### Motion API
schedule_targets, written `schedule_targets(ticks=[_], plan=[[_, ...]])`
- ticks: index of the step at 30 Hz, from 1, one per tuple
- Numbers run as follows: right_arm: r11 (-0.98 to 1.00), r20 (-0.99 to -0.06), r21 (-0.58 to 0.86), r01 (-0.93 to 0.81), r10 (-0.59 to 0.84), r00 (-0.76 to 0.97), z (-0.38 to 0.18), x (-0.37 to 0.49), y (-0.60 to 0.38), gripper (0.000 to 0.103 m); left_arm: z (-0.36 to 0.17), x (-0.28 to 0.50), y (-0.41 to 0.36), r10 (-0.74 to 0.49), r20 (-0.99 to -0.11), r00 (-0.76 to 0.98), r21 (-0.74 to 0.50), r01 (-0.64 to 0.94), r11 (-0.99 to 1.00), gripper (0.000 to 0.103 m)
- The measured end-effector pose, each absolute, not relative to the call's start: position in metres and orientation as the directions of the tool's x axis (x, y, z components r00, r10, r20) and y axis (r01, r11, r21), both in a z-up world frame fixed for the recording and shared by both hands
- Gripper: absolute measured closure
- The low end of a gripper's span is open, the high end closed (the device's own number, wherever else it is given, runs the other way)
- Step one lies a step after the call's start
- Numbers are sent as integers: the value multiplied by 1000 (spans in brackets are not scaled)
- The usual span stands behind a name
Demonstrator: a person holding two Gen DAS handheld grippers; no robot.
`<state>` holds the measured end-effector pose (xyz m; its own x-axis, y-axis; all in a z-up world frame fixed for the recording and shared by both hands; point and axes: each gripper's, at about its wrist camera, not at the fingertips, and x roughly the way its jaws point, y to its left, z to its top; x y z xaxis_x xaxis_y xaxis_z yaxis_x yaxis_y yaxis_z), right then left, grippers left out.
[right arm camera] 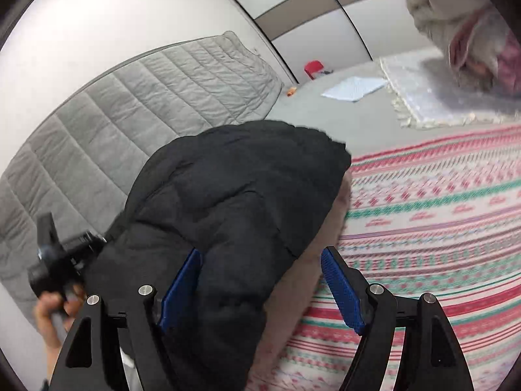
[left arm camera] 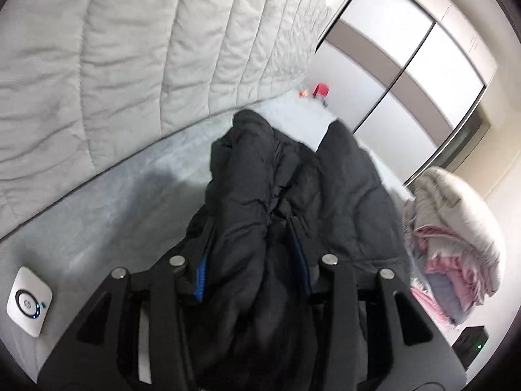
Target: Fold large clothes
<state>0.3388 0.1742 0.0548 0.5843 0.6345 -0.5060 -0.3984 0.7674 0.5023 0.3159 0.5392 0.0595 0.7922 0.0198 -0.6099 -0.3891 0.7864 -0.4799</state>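
Clamping one bulky black puffer jacket [left arm camera: 286, 195] between blue pads, left gripper [left arm camera: 252, 280]; right gripper [right arm camera: 260, 288] spread wide, same jacket slumped across its left pad over one striped red-and-green woven blanket [right arm camera: 439, 211]. Beyond, bare grey floor [right arm camera: 342, 110] up to one quilted grey mattress [left arm camera: 130, 49] leaning on the wall.

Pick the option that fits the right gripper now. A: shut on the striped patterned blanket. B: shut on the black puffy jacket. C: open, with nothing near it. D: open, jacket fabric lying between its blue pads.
D: the right gripper has its blue pads spread wide, with the black puffy jacket draped between them.
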Motion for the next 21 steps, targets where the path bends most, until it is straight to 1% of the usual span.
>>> schedule_targets(ticks=[2,5,7,9,11,12,14,18,19,21], plan=[[774,-514,474,-419,630,582,61,318,162,25,61,292,541,68,-607,791,-462,-422,780,57],[784,-529,415,-461,621,579,72,290,151,25,73,244,528,143,-578,803,-442,-456,773,57],[788,-535,363,-498,614,581,81,262,143,25,79,205,502,212,-565,798,-364,-471,803,54],[784,-535,325,-529,613,581,86,237,136,24,81,170,468,291,-559,776,-248,-492,835,35],[776,-532,293,-559,618,579,89,207,127,23,78,138,437,331,-536,777,-182,-489,853,27],[769,-528,280,-575,623,577,92,192,123,22,75,120,419,341,-523,781,-167,-486,858,25],[755,-517,259,-602,635,575,97,165,116,21,72,97,392,334,-536,775,-158,-481,862,23],[722,-468,208,-660,666,582,106,108,100,18,72,64,350,338,-556,759,-187,-510,839,22],[717,-456,196,-669,671,585,106,97,96,17,75,60,341,341,-554,759,-179,-509,842,22],[706,-422,168,-688,682,597,106,71,86,15,78,42,312,386,-521,761,-118,-513,850,19]])
